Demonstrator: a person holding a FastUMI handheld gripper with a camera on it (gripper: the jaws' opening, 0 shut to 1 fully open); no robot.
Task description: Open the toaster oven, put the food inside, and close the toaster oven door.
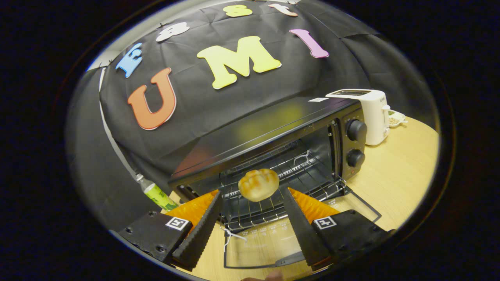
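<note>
Bread roll (258, 184) sits just ahead of the fingertips and between their lines, a small round golden bun, with no long axis to speak of. It seems to hang over the front edge of the wire rack (273, 203), which is pulled partly out of the toaster oven (273, 132); whether it rests on the wires or is in mid-air I cannot tell. The gripper (252, 195) has its jaws spread wide, neither finger touching the roll, so nothing is held. By my judgement the food is at the mouth of the oven and the coming move depends on that straight-ahead line: the roll lies dead forward of the jaws, the cavity beyond it. The glass door (265, 242) lies folded down flat below the fingers, its handle nearest. Two knobs (356, 144) stand on the oven's right side. Beyond them a white toaster (369, 115) and a small dish (396, 119) sit on the wooden table (398, 175); a green bottle (158, 195) stands left. Printed marks on door and oven top are too small to read
</note>
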